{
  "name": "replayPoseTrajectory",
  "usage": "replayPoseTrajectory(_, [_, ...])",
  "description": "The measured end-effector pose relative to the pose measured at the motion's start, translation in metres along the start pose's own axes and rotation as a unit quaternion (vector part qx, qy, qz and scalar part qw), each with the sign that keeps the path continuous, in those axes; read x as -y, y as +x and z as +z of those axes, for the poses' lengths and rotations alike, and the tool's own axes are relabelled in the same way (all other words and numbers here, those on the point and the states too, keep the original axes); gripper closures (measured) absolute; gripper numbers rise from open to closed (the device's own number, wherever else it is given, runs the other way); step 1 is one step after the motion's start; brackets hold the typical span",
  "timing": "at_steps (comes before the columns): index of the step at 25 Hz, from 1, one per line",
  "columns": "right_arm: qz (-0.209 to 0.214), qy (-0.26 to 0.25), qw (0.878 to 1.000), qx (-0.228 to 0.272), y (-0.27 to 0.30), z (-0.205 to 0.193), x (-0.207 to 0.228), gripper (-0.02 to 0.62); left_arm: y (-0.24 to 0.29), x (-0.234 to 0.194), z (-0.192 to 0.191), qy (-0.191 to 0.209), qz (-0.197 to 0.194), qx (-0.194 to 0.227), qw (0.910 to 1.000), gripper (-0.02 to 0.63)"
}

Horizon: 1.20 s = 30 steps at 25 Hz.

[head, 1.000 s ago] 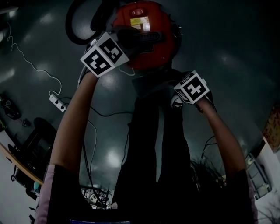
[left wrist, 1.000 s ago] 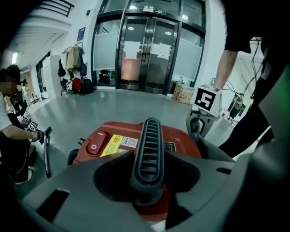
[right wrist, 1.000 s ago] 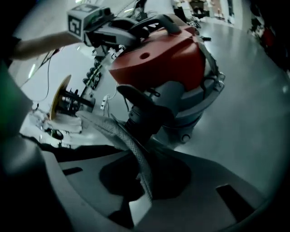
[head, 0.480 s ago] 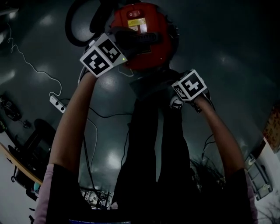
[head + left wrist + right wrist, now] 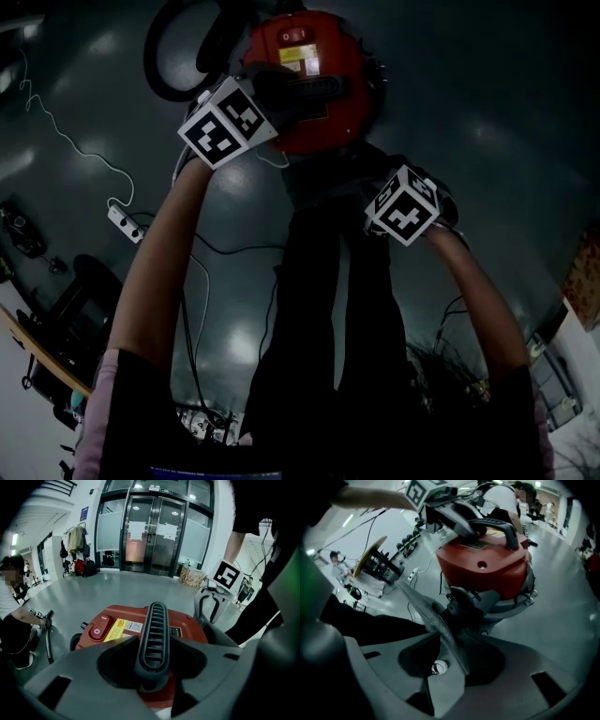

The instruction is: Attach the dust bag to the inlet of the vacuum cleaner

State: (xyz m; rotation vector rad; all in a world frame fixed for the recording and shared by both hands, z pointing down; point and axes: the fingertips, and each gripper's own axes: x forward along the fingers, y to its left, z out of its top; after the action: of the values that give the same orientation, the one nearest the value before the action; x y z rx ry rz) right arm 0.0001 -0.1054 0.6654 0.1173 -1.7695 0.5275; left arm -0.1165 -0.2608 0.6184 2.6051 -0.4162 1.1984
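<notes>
Two-handed. Nearest, just now spreading the right gripper [image 5: 450, 657] wide, leaving the dust bag's [image 5: 426, 612] thin edge loose between the parted jaws, apparently letting go beside the inlet [image 5: 461, 607]. Farther off, clamping the left gripper [image 5: 152, 663] on the vacuum cleaner's [image 5: 185, 632] handle [image 5: 151, 634], likely steadying the body.

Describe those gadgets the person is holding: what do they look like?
The left gripper and right gripper each have two broad grey jaws and carry a white cube printed with black square markers. The person's arms are bare below short dark sleeves.
</notes>
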Motion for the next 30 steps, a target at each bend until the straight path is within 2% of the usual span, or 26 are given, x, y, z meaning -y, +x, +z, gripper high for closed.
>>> replayPoseTrajectory(2, [-0.015,-0.046,0.999,-0.020,0.006,0.000,0.001,0.439,0.001,-0.001,-0.001,0.000,0.000,0.002,1.0000,0.434])
replayPoseTrajectory(3, [-0.018,-0.048,0.998,-0.023,0.008,0.001,0.002,0.439,0.001,-0.001,-0.001,0.001,0.000,0.003,1.0000,0.434])
replayPoseTrajectory(5, [-0.010,0.010,1.000,-0.011,0.009,0.004,0.004,0.441,0.001,0.000,0.000,0.002,0.000,0.005,1.0000,0.434])
replayPoseTrajectory(8, [0.014,0.124,0.992,0.013,0.007,0.005,0.008,0.449,-0.001,0.000,0.001,0.003,0.001,0.011,0.9999,0.434])
replayPoseTrajectory(11, [0.006,0.191,0.981,0.019,0.007,0.005,0.010,0.448,-0.001,-0.001,0.000,0.003,0.003,0.012,0.9999,0.434])
replayPoseTrajectory(13, [-0.012,0.215,0.976,0.021,0.009,0.004,0.011,0.448,0.001,-0.001,-0.001,0.003,0.003,0.011,0.9999,0.434])
replayPoseTrajectory(16, [-0.028,0.188,0.981,0.027,0.010,0.006,0.009,0.443,0.002,-0.002,-0.002,0.002,0.004,0.008,1.0000,0.433])
replayPoseTrajectory(20, [-0.024,0.134,0.990,0.033,0.009,0.004,0.009,0.443,0.004,0.000,-0.002,0.001,0.002,0.002,1.0000,0.433])
replayPoseTrajectory(26, [-0.043,0.108,0.993,0.030,0.003,0.000,0.004,0.442,-0.002,0.000,0.000,-0.019,0.018,-0.012,0.9996,0.423])
replayPoseTrajectory(30, [-0.047,0.093,0.994,0.028,-0.002,0.000,0.001,0.435,-0.014,0.000,0.008,-0.036,0.041,0.001,0.9985,0.416])
